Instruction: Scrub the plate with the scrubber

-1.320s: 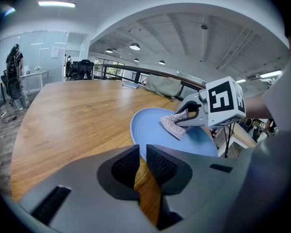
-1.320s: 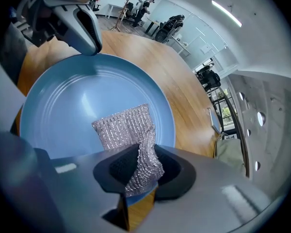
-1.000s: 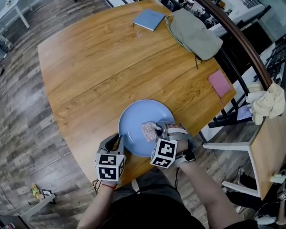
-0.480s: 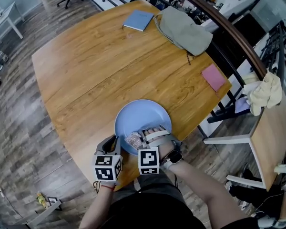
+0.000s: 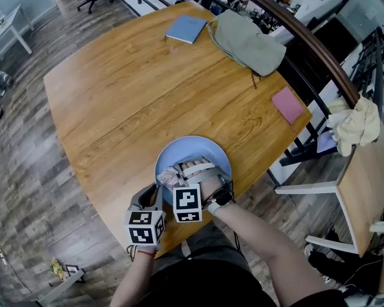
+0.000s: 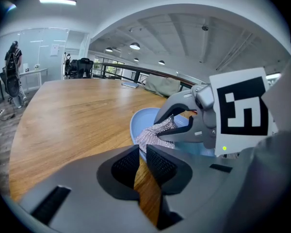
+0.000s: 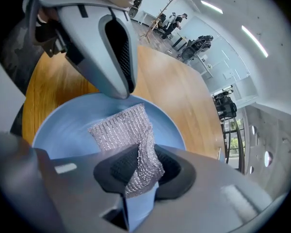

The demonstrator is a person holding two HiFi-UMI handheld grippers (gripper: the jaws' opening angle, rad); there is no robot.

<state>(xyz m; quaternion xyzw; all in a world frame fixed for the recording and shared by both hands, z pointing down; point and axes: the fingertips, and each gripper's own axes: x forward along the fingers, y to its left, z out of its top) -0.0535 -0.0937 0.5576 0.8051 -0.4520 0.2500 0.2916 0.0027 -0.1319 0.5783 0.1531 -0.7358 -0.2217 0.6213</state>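
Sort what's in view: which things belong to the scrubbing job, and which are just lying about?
Job: blue plate, mesh scrubber in the right gripper, left gripper at the plate's rim.
Lying about: blue notebook, grey-green bag, pink pad, cream cloth.

The right hand-held gripper (image 5: 174, 175) has dragged the scrubber (image 5: 165, 178) leftward across the plate (image 5: 201, 149), apparently rolling a little.
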